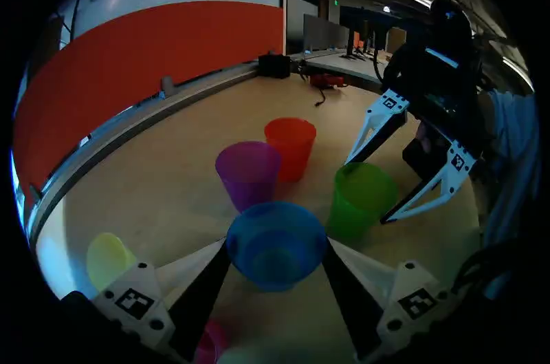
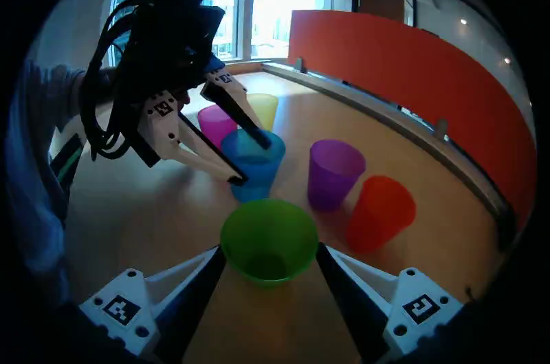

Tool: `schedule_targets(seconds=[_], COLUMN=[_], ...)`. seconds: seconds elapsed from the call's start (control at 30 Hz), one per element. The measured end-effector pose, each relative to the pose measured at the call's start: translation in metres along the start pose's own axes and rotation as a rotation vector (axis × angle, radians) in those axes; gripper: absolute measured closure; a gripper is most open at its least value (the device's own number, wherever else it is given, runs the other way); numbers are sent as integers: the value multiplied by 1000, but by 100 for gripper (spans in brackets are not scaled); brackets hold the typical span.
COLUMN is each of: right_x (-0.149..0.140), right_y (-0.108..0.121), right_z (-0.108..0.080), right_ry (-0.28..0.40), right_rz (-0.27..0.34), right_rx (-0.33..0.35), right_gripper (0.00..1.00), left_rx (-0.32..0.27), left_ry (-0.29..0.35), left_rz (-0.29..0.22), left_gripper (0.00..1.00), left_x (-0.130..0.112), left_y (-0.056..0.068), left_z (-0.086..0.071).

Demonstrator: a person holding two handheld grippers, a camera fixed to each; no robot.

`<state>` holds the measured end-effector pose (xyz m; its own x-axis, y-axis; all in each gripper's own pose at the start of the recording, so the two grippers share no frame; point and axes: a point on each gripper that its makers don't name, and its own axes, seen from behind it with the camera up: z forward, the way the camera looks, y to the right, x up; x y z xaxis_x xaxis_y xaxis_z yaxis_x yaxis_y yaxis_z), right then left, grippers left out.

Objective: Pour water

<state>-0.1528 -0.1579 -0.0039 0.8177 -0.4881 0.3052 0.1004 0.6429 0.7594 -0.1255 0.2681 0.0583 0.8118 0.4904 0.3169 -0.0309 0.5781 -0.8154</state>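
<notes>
Beside the purple cup (image 1: pixel 247 171), the left gripper (image 1: pixel 275 252) pinches the blue cup (image 1: pixel 275 243) and the right gripper (image 2: pixel 269 252) the green cup (image 2: pixel 268 240), both upright, seemingly readied for pouring between them

The left claw (image 1: pixel 275 245) points forward and a bit down; its two fingers sit one on each side of the blue cup (image 1: pixel 275 281), both pressing its wall; the right claw (image 2: pixel 269 250) grips the green cup (image 2: pixel 268 226) the same way; the two claws face each other, near together.
</notes>
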Motion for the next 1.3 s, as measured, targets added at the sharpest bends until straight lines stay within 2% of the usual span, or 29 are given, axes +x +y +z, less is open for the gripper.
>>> schedule_targets(seconds=[0.5, 0.7, 0.8, 1.3], right_x=[2, 4, 5, 34], right_y=[0, 2, 4, 4], right_z=[5, 8, 8, -4], right_ry=[9, 19, 26, 116], right_rz=[-4, -4, -2, 12], right_rx=[-8, -21, -30, -59], right_gripper=[0, 8, 8, 8], left_rx=[29, 47, 65, 132], left_ry=[63, 91, 111, 219], left_rz=[-7, -12, -13, -31], left_gripper=[12, 13, 13, 13], left_x=[14, 17, 21, 47], left_y=[-3, -4, -6, -17], left_z=[-26, -40, -48, -93])
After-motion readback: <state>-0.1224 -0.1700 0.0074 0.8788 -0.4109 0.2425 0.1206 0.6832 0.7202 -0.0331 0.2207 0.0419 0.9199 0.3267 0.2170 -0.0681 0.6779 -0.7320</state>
